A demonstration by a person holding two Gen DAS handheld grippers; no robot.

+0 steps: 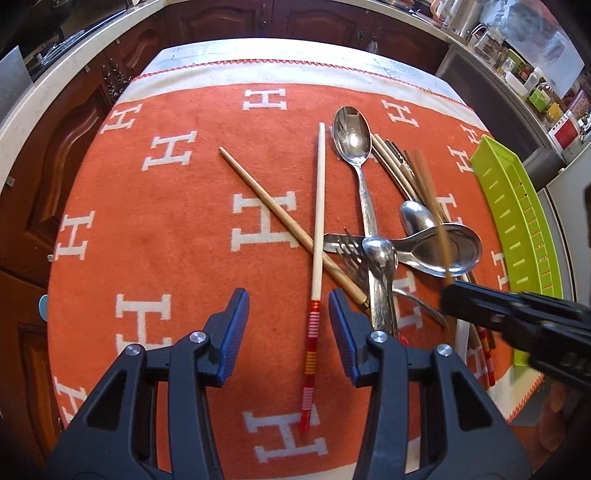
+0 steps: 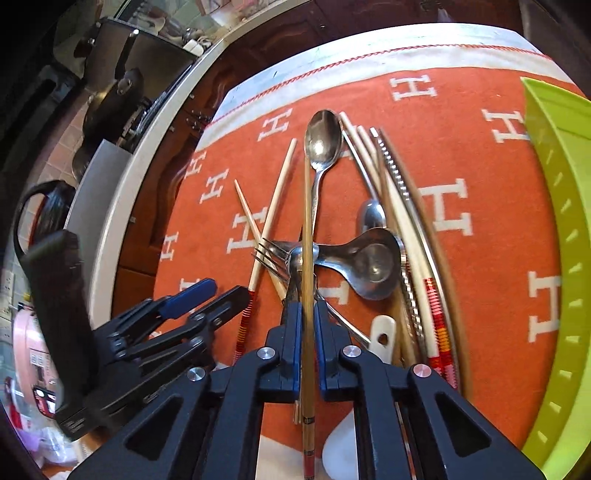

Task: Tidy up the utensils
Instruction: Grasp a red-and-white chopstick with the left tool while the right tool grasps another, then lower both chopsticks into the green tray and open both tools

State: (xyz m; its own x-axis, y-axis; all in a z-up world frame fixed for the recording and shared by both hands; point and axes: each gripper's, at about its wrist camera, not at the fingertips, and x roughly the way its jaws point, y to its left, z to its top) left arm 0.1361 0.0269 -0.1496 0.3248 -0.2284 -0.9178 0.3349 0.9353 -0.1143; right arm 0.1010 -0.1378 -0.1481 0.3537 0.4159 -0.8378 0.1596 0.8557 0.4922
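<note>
The left gripper (image 1: 288, 314) hangs over the orange cloth (image 1: 155, 236) with its jaws apart, straddling the white chopstick (image 1: 317, 236) just above its red-banded end; the blue pads (image 1: 236, 332) stand clear of it on both sides. That chopstick crosses over a plain wooden chopstick (image 1: 266, 206), which slants up to the left.

The right gripper (image 2: 306, 321) is clamped on a bamboo chopstick (image 2: 307, 229), its pads pressed against both sides of the shaft. The stick runs straight ahead between the fingers, its tip reaching up beside the big spoon (image 2: 324, 142). In the left wrist view it shows blurred, rising from the right gripper's dark tip over the ladle (image 1: 450, 251).

The rest of the utensils lie heaped right of the cloth's middle: the big spoon, a fork (image 2: 269, 254), a smaller spoon (image 2: 373, 216), the ladle, and a bundle of chopsticks (image 2: 402, 229) fanned toward the green tray (image 2: 565, 236). The tray lies along the cloth's right edge, just beside the bundle.

Left of the wooden chopstick the cloth is bare out to its white border (image 1: 236, 74) and red stitching. Beyond the far edge stand dark wood cabinets (image 1: 221, 22) and a pale counter rim (image 1: 33, 107). Between the two grippers the gap is narrow.
</note>
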